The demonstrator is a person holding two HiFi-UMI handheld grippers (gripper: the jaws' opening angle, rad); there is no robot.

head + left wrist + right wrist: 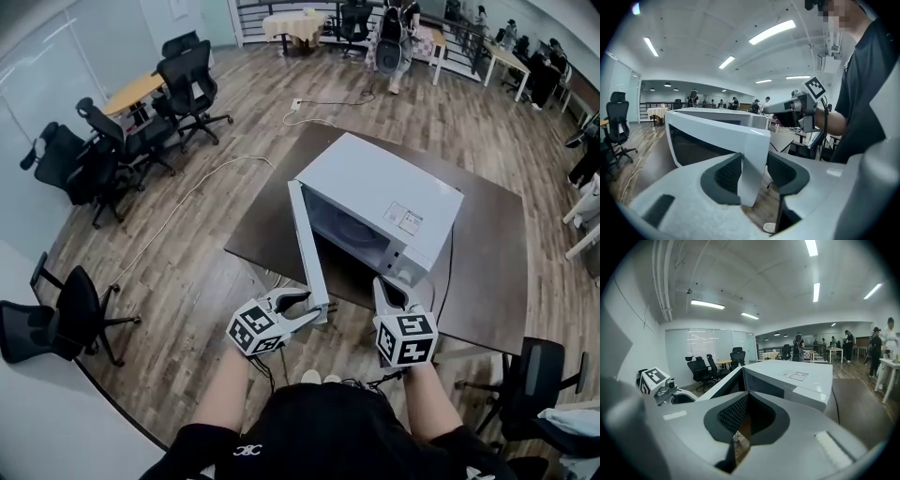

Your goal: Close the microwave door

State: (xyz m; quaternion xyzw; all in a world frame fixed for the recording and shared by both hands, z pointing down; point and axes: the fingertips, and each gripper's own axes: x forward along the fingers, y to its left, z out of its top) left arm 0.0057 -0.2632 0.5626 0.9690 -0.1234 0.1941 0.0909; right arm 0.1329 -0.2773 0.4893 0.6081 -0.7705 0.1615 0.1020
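– Left gripper [310,306]: status?
– Jaws wide, straddling the free edge of the door [307,234]; the pads are not clamped on it. That door stands open, reaching past the near edge of the table [487,272]; the microwave [394,187] sits mid-table.
– Right gripper [391,292]?
– Jaws narrow, empty, just beside the front right corner.
– Step in hand?
– Closing not yet begun, by my reading. Next move: push the free edge rightward along its arc until it latches.
– Clearance?
– Open floor [187,272] on the left. On the right, the empty tool probably lies in the sweep; withdraw it first.
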